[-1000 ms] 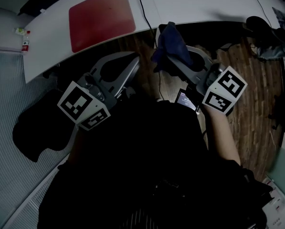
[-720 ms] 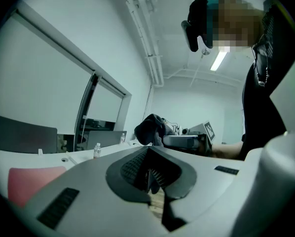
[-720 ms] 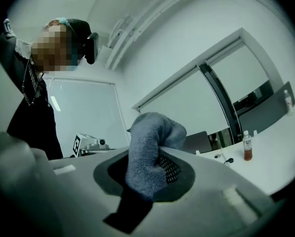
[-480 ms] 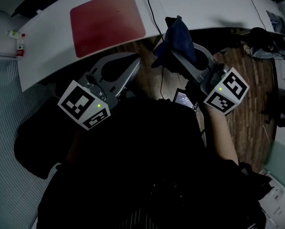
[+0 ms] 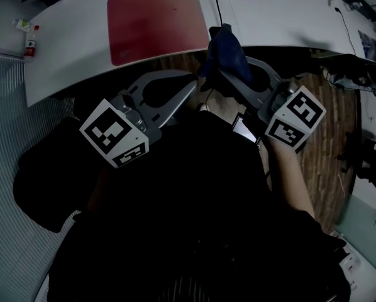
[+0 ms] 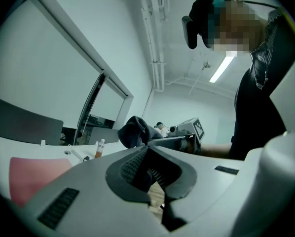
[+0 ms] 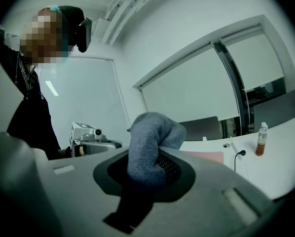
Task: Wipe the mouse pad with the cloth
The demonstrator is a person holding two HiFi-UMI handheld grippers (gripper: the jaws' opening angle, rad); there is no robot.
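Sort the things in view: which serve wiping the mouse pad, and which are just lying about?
For the job: flat red rectangular mouse pad; dark blue fabric cloth, clamped in the right hand-held gripper.
Lying about: small orange-brown bottle; thin black cable.

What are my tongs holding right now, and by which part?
Right tongs pinch the blue cloth at a bunched fold, its bulk sticking out past the tips. Left tongs are shut, empty.

No writing or number can be read anywhere.
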